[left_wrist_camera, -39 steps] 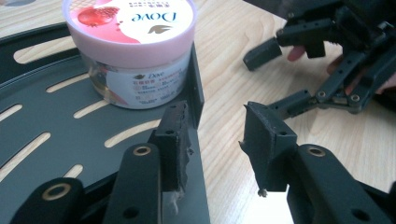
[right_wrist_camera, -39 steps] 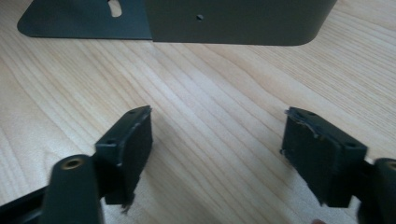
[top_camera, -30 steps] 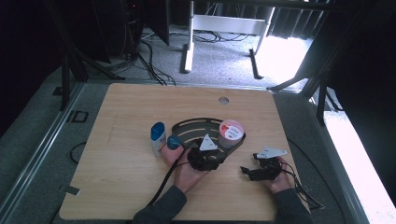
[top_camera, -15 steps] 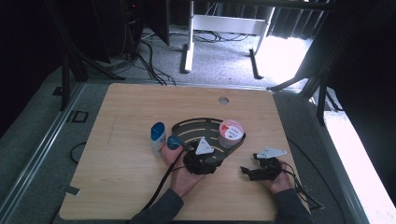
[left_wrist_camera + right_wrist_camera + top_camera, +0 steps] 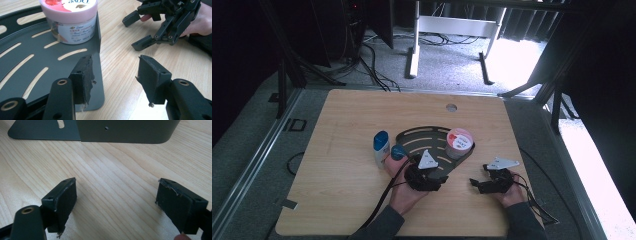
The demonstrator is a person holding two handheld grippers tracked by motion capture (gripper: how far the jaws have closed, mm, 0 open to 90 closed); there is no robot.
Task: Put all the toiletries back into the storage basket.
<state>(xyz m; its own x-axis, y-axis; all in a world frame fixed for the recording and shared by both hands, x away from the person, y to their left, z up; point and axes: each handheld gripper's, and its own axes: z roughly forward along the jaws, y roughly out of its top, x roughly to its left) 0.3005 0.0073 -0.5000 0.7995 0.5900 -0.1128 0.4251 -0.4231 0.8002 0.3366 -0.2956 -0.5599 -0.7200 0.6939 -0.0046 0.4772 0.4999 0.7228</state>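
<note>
The fingers of the left gripper [image 5: 113, 75] have just been opening and now stand wide, with nothing between them, straddling the near edge of the dark slotted metal rack [image 5: 37, 65]. The pink-lidded cream jar [image 5: 71, 20] stands on the rack's right side, apparently just released. The right gripper [image 5: 486, 183], fingers also wide and empty, rests low on the wooden desk [image 5: 342, 120], right of the rack.

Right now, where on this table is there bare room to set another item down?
The far strip of table beyond the black slotted tray is bare, as is the wide left side past the white bottle. The near middle is crowded: tray, pink jar, both claws.
</note>
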